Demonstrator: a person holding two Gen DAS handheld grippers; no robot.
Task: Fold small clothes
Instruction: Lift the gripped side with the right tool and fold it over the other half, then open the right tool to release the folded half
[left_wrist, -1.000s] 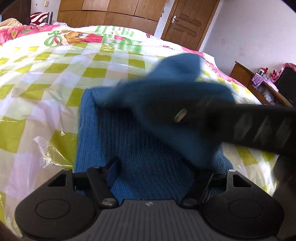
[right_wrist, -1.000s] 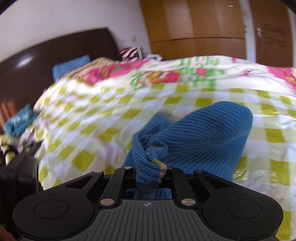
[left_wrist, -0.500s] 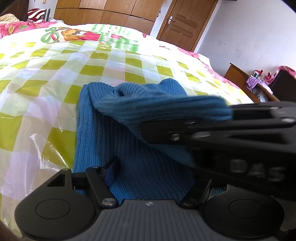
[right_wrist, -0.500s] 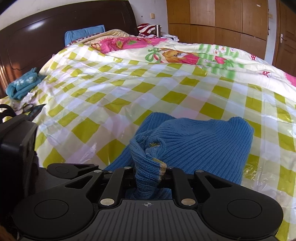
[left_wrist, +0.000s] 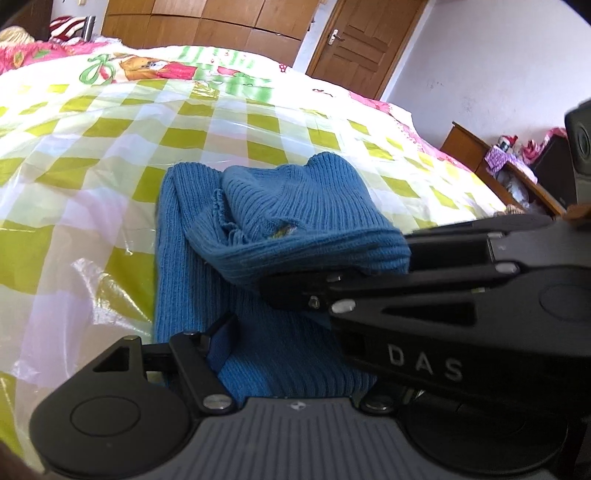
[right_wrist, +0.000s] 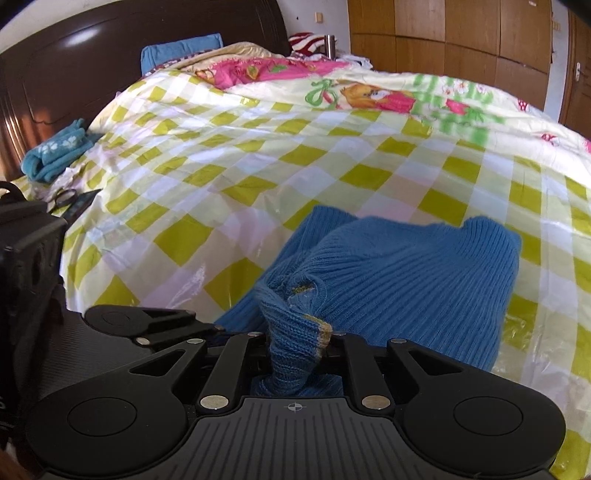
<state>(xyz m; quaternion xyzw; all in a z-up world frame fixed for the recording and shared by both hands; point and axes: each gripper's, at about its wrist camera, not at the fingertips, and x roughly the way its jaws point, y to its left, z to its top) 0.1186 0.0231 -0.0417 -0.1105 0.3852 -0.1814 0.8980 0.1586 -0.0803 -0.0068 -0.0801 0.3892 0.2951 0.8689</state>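
Right gripper (right_wrist: 295, 350) clamped on bunched edge of blue knit garment (left_wrist: 280, 236), lifting flap, likely to fold across. Left gripper (left_wrist: 291, 354) stood apart, straddling garment's near end on checked bed cover (left_wrist: 92, 155).

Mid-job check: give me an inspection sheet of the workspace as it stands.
Surface: bed under a yellow-green checked plastic sheet.
Job's things: blue ribbed knit garment, partly folded, one flap lifted.
Clutter: teal folded towel and scissors at the bed's edge.
Grippers: right tool shut on a bunched garment edge; left tool open over the lower garment.
Cables: nothing seen.
Surroundings: dark wooden headboard, wooden wardrobe, wooden door.
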